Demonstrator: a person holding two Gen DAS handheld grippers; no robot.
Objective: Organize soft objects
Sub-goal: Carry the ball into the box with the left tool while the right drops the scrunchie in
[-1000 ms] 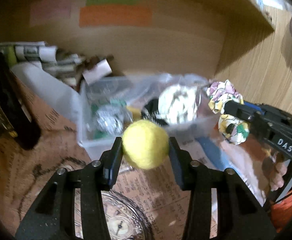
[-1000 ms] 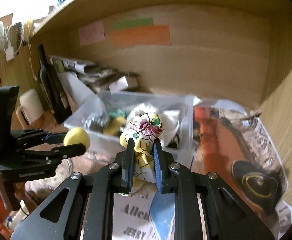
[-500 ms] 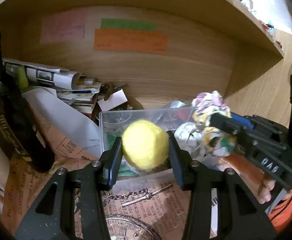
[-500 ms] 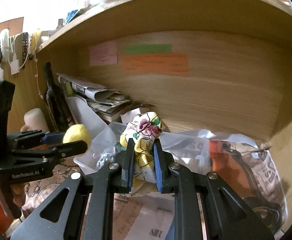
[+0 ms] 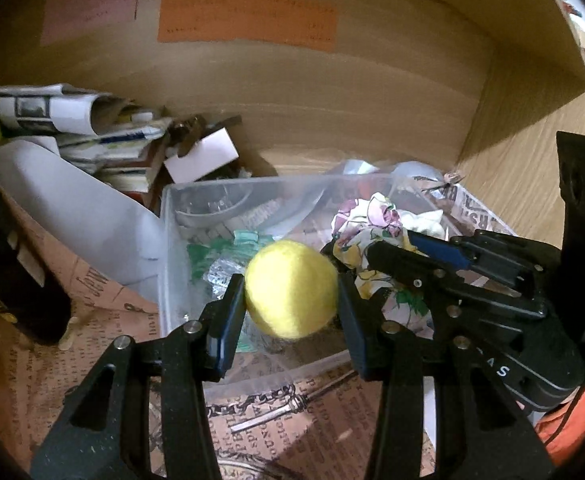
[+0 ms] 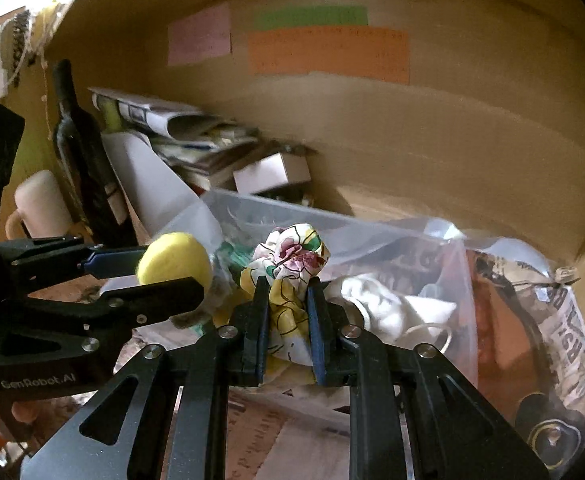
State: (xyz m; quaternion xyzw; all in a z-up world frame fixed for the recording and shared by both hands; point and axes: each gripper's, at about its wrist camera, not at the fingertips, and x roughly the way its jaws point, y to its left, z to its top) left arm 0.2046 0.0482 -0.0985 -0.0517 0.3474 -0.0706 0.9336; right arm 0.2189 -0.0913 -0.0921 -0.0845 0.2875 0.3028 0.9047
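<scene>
A wooden alcove [image 5: 332, 112] is seen in both views, its back wall bearing a pink note [image 6: 198, 34], a green note [image 6: 310, 16] and an orange note [image 6: 328, 56]. The floor of the alcove is covered with printed paper [image 5: 104, 300]. On this paper a clear bin [image 5: 164, 240] is set, near the back wall, with mixed small items inside that cannot be made out well; a white cloth [image 6: 376, 300] is seen lying in its right part. Left of the bin a dark bottle [image 6: 80, 140] is stood upright, with a pale mug [image 6: 38, 204] just beside it, and a pile of rolled newspapers [image 5: 52, 110] is stacked behind a white sheet [image 5: 84, 208]. A white box [image 5: 202, 154] is lodged between the pile and the bin.

The left tongs [image 5: 290, 312] are held above the near edge of the bin, closed onto a yellow ball [image 5: 290, 288], which is pressed between the two pads and is clear of the bin's contents. The right tongs [image 6: 288, 320] are held just to the right of them, narrowly closed onto a floral cloth [image 6: 288, 256], whose bunched top is shown above the fingertips and whose lower part is hung between the fingers [image 6: 258, 320]. The floral cloth is over the bin, near the ball; whether the two touch cannot be told.
</scene>
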